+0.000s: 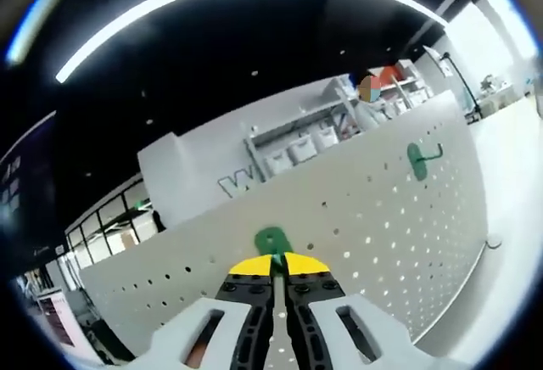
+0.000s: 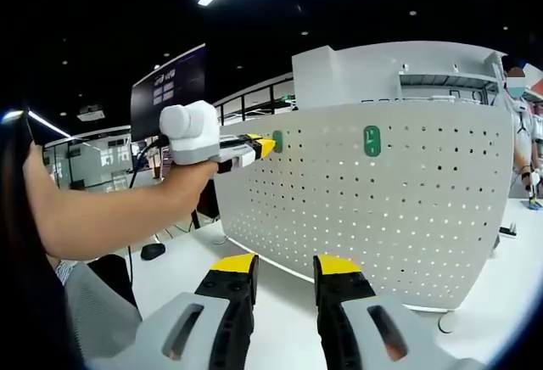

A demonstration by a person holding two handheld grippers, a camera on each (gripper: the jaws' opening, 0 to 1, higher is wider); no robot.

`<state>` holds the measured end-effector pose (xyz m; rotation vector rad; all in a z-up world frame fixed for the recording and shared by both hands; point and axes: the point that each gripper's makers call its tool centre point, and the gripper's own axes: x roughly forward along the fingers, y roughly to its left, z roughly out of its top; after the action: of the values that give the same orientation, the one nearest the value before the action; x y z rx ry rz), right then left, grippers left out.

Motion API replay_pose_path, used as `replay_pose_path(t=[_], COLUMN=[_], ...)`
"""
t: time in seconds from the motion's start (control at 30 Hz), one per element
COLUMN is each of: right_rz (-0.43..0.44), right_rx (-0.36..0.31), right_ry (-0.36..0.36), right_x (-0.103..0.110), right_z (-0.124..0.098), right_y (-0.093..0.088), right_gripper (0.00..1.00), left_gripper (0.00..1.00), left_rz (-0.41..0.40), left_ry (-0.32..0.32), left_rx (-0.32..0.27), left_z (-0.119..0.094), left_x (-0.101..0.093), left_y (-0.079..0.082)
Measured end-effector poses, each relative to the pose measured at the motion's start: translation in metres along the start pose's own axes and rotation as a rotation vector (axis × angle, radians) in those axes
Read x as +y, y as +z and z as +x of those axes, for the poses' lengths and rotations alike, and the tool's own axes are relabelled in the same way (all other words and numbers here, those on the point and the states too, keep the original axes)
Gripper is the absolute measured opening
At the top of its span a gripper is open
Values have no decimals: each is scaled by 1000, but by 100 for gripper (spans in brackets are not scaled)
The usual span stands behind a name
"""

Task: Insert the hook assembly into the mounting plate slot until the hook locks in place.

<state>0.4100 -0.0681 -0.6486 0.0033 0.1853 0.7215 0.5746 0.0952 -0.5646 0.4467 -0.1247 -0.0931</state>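
The left gripper (image 1: 273, 261), fingers closed on a green hook (image 1: 271, 241), pressed it against the upper left part of the white pegboard (image 2: 382, 209) standing on the worktop (image 2: 212, 268). A second green hook (image 2: 372, 141) sat mounted on the pegboard's upper middle, while the right gripper (image 2: 284, 266) hovered before the pegboard with fingers spread and empty.

Left gripper (image 1: 273, 261): pale grey moulded body with two slotted cut-outs, black jaw arms fastened by dark screws, yellow tips. Right gripper (image 2: 284, 264): same build, with a grey shell, black ribbed arms and yellow caps on the ends. From the right gripper view, the left unit carries a rounded white housing at its rear. Person's forearm (image 2: 110, 213) is bare; grey garment (image 2: 97, 319) at the lower left edge.
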Motion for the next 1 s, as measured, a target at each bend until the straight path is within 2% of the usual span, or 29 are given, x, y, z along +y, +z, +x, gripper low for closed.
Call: replay_pose_path(t=[0.13,0.33,0.43,0.8,1.0], right_rz=[1,-3,-5,-10,-13], right_rx=[0,-3,-2,-4,-3], right_ry=[-2,-1,0,1,4], right_x=[-1,-1,0,2,4], right_z=[0,-1,-1,-1,-1], right_y=[0,2,2,4,4], right_gripper=[25,25,25,25,25], left_gripper=[3,5,10,23,32], left_rz=[2,-42,-83,-118,-147], left_ry=[4,-5,-8,-24,-26], left_rx=[0,-2,4,0,9], left_z=[-1,-1,-1,-9,-15], left_x=[0,1,2,0,4], left_y=[-1,-2,-4,-6,-12])
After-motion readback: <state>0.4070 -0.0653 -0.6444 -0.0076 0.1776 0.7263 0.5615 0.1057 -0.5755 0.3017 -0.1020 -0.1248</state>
